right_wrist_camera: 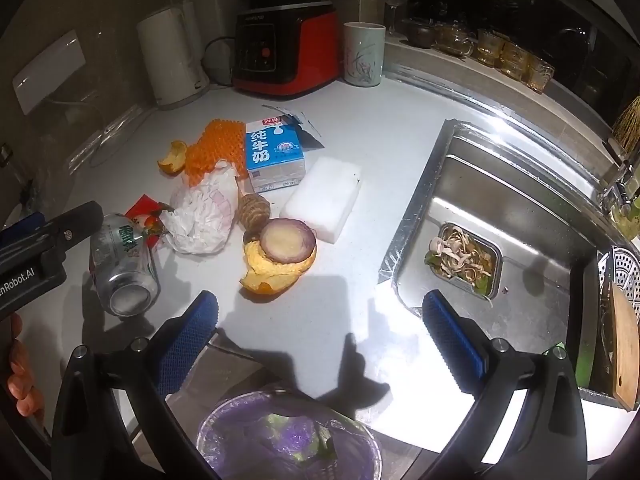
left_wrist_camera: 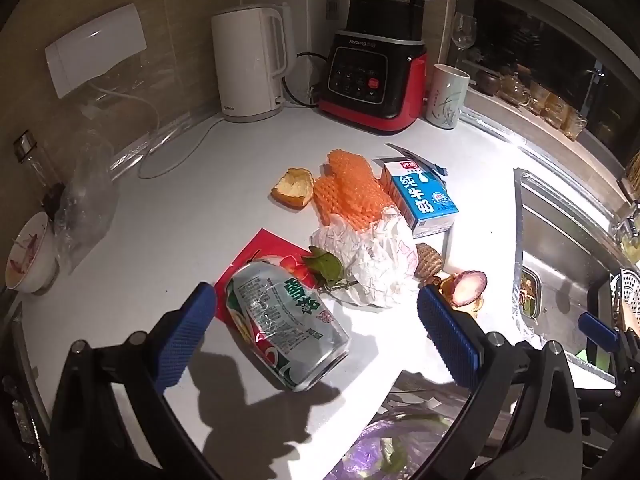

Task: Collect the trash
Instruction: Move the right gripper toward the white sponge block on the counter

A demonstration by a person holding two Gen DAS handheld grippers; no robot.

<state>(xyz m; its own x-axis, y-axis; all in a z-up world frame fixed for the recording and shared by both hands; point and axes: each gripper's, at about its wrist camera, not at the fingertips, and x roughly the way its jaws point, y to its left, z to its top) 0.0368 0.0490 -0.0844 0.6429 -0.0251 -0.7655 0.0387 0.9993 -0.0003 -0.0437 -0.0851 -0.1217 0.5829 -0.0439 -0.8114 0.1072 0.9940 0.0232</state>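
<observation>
The counter held one dented can point(left_wrist_camera: 287, 322), one milk carton point(left_wrist_camera: 421, 196), one crumpled paper point(left_wrist_camera: 372, 262), two orange peels point(right_wrist_camera: 276, 270) at 6 and 10 o'clock point(right_wrist_camera: 173, 158), one sponge point(right_wrist_camera: 322, 196).

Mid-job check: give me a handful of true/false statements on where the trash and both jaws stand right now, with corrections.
1. The dented silver soda can lies on its side on the white counter. True.
2. The left gripper has its jaws shut on the can. False: they are open, either side of the can, not clamped.
3. The blue-and-white milk carton is inside the steel sink. False: it is on the counter beside the orange bubble wrap.
4. The right gripper is open and holds nothing. True.
5. A purple-lined bin sits below the counter edge. True.
</observation>
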